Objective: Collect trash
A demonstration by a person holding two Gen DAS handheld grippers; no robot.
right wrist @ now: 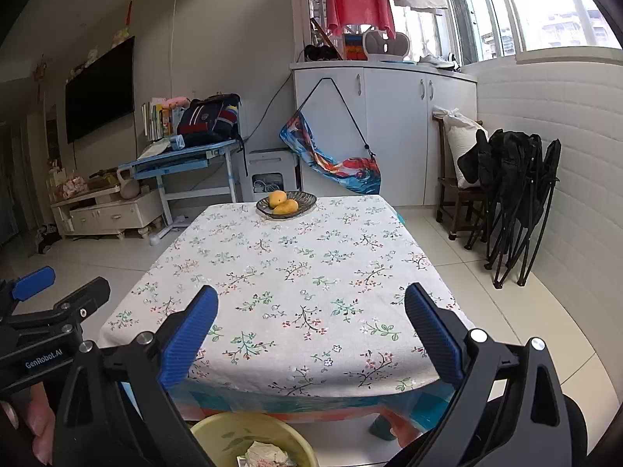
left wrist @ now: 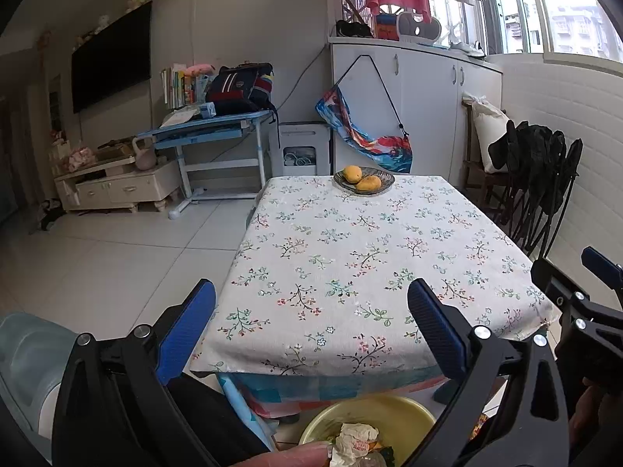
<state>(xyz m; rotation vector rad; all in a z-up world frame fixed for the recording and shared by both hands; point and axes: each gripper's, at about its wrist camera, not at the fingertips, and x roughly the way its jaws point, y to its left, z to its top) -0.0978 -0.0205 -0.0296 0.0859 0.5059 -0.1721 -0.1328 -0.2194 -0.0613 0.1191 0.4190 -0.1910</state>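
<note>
A yellow-green basin (left wrist: 405,408) (right wrist: 218,434) sits on the floor below the table's near edge, with crumpled paper trash (left wrist: 356,441) (right wrist: 264,454) inside. My left gripper (left wrist: 311,299) is open and empty, held above the near edge of the table. My right gripper (right wrist: 311,303) is open just as wide, also empty, over the same edge. Each gripper shows at the side of the other's view: the right gripper's body (left wrist: 576,299) and the left gripper's body (right wrist: 50,311). The floral tablecloth (left wrist: 370,264) (right wrist: 303,272) bears no trash that I can see.
A dark dish with two mangoes (left wrist: 364,180) (right wrist: 285,204) stands at the table's far edge. Folded black chairs (right wrist: 514,202) and a wooden chair lean at the right wall. A blue desk (left wrist: 210,132), white cabinets and a TV stand lie beyond. A person's fingers (left wrist: 296,454) show at the bottom.
</note>
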